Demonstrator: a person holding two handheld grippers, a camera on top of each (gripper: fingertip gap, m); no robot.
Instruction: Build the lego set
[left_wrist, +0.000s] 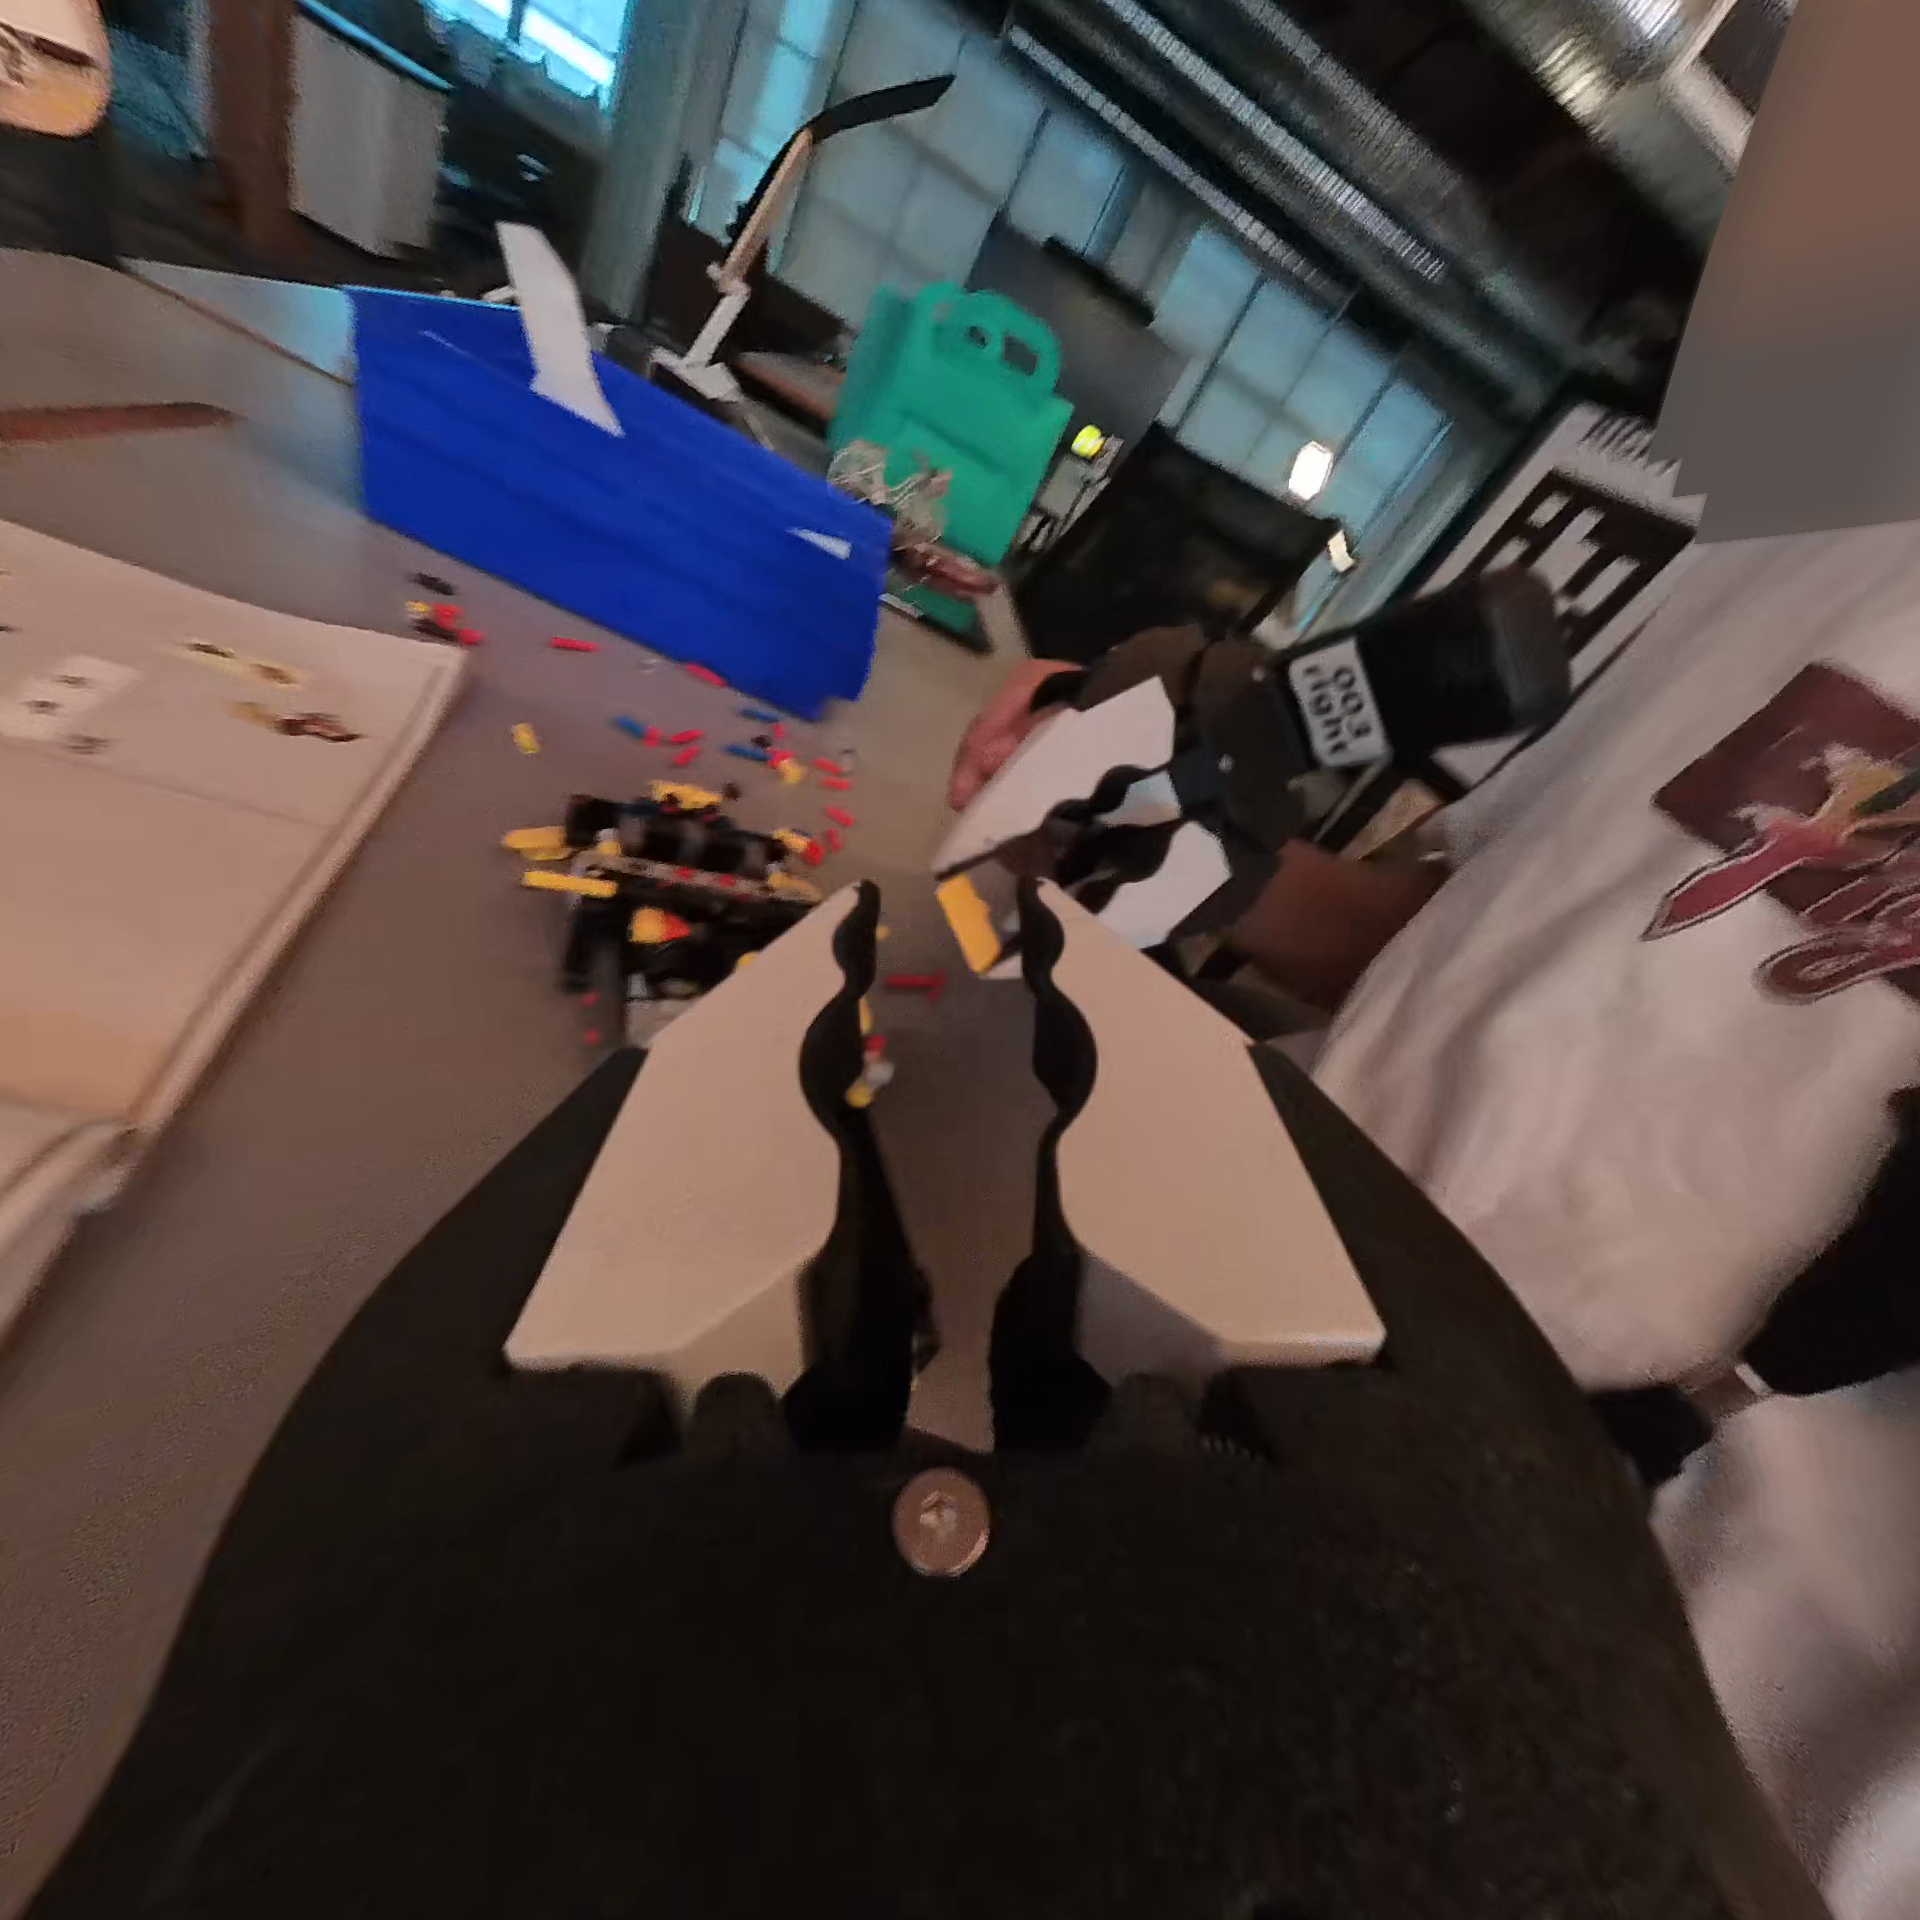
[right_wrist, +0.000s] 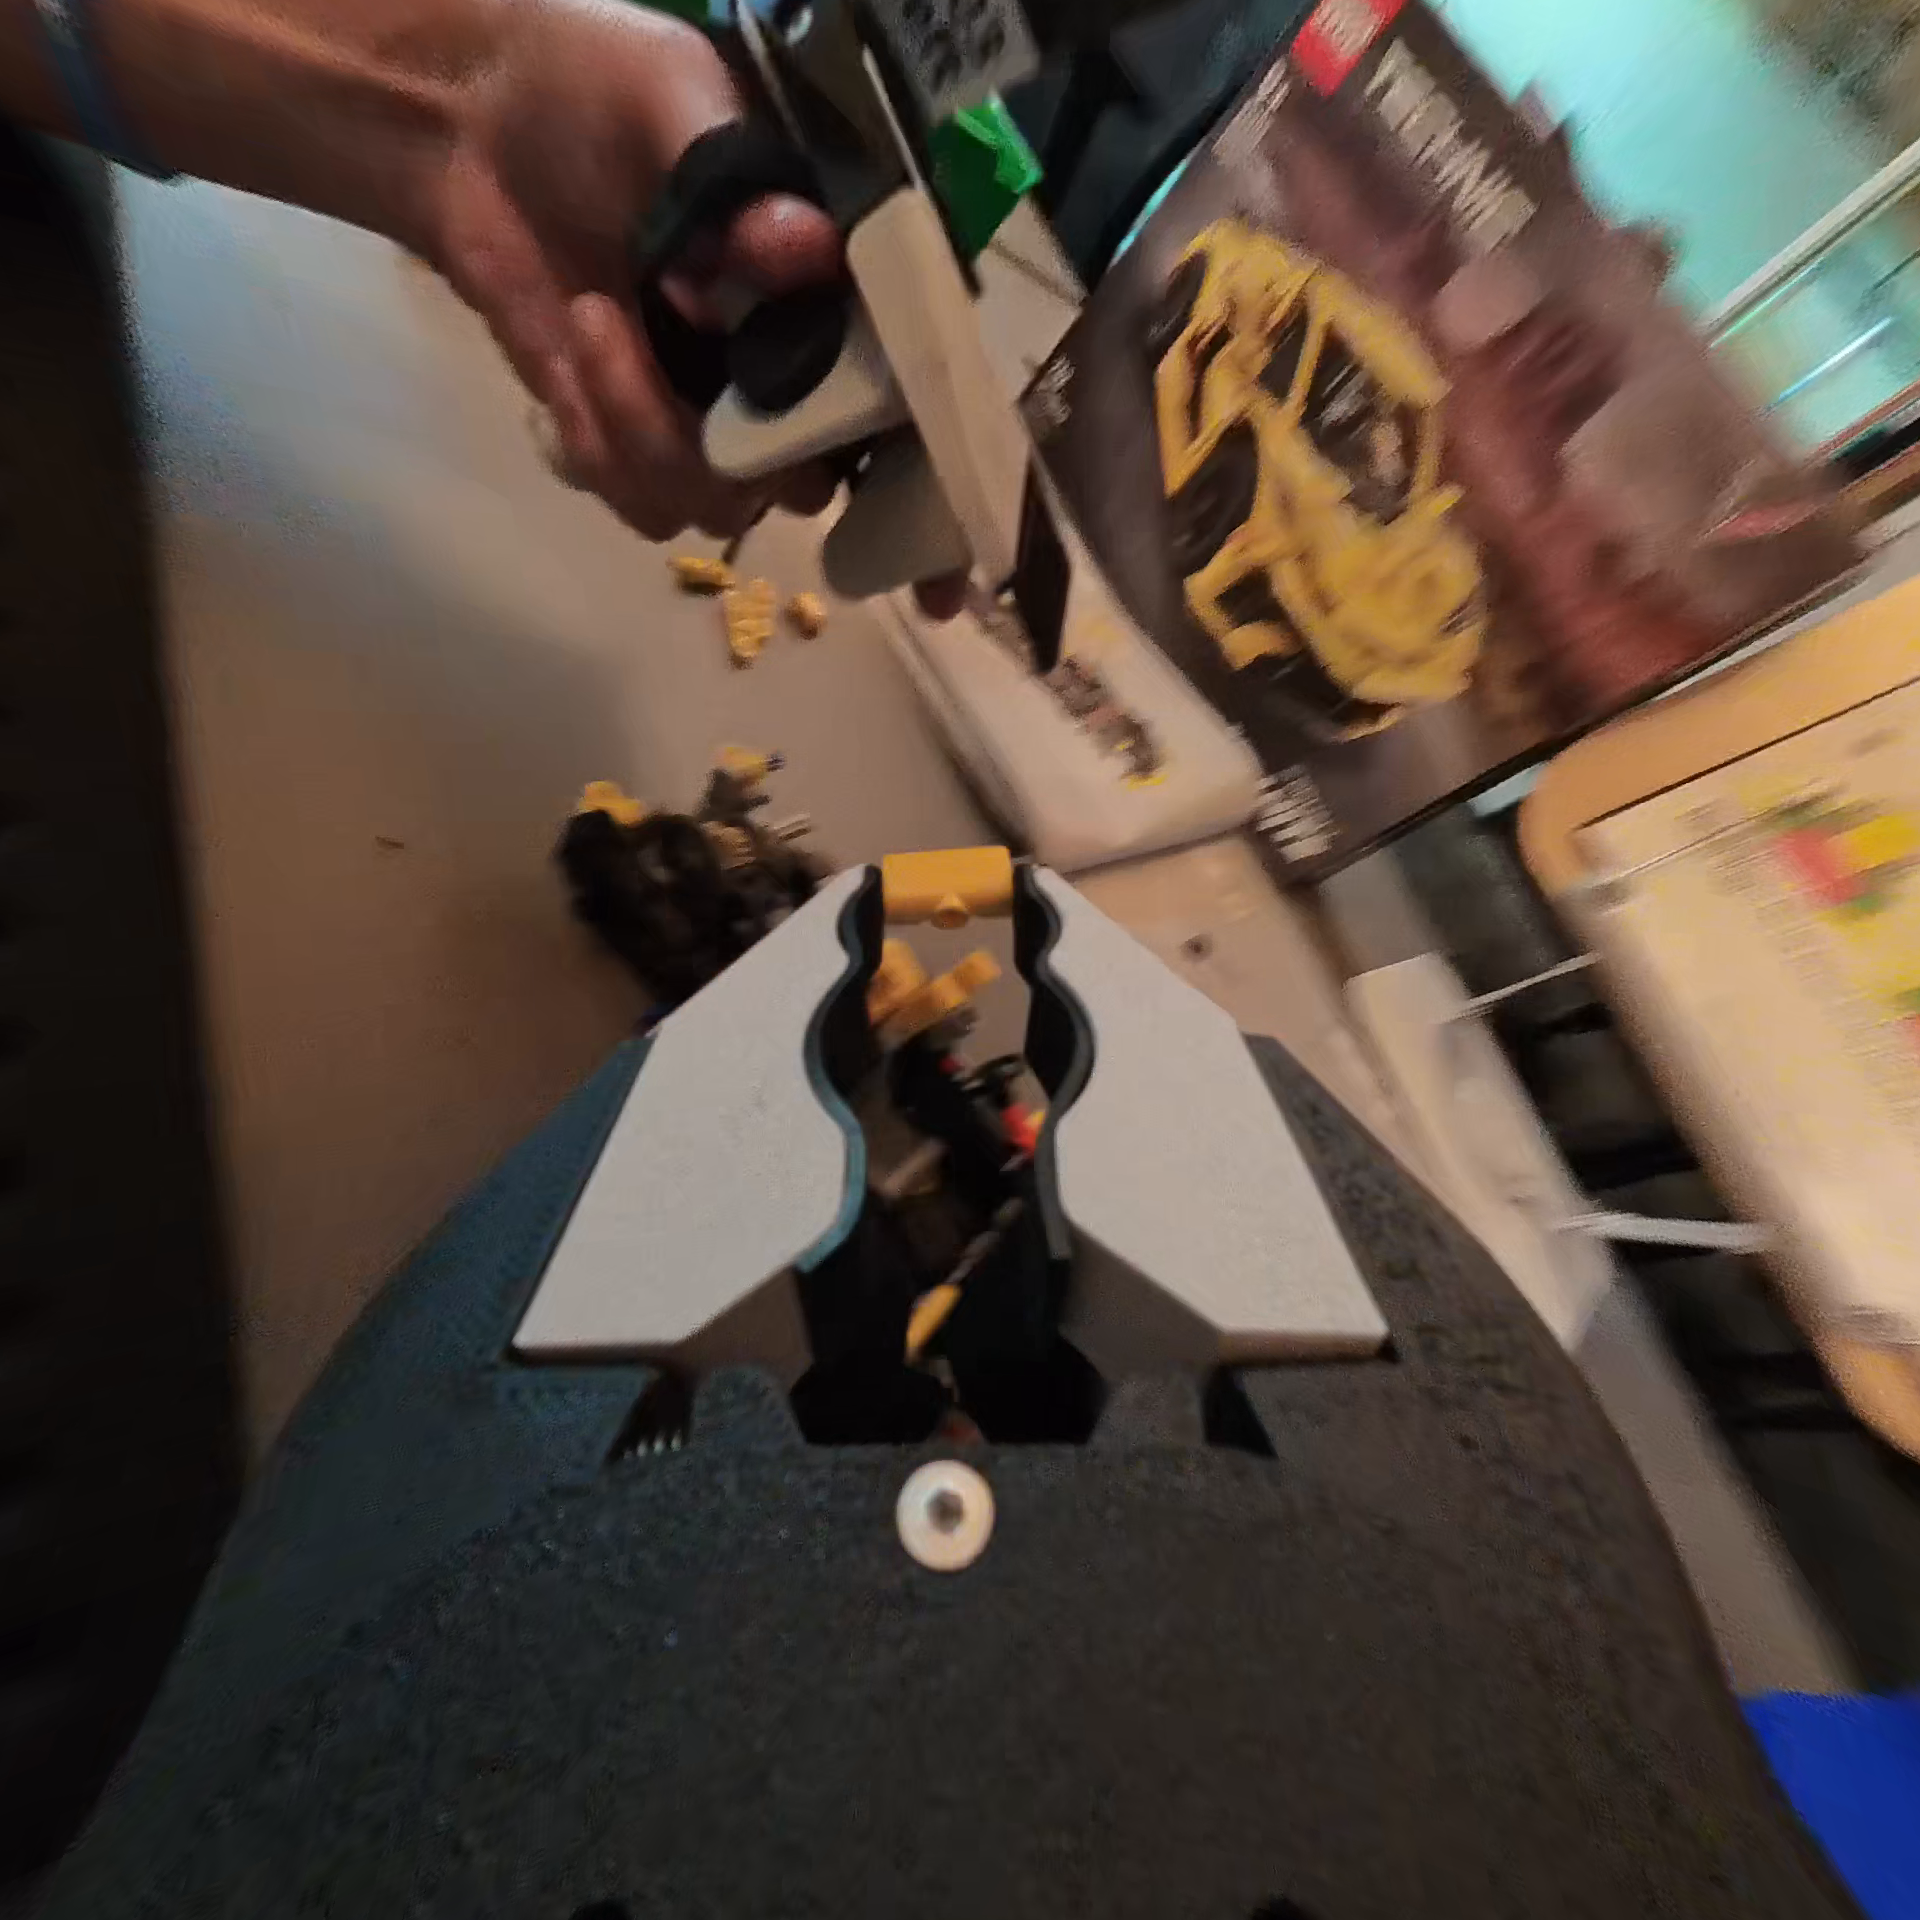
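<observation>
Now: grey table (left_wrist: 312, 1195) | left tool (left_wrist: 945, 904) agape | right tool (right_wrist: 948, 883) pinching yellow piece (right_wrist: 945, 878)

Both views are dim indoors and soft with motion blur. In the left wrist view, cool daylight comes through the far windows (left_wrist: 1226, 343), and one small lamp (left_wrist: 1311, 468) glares white; the bricks (left_wrist: 675, 862) on the table (left_wrist: 343, 1091) smear, and the room bends at the edges from the wide lens. In the right wrist view the box (right_wrist: 1403, 468) and the hand (right_wrist: 582, 260) are streaked, the left edge falls into shadow, and only the near fingers (right_wrist: 727, 1143) are fairly sharp.
</observation>
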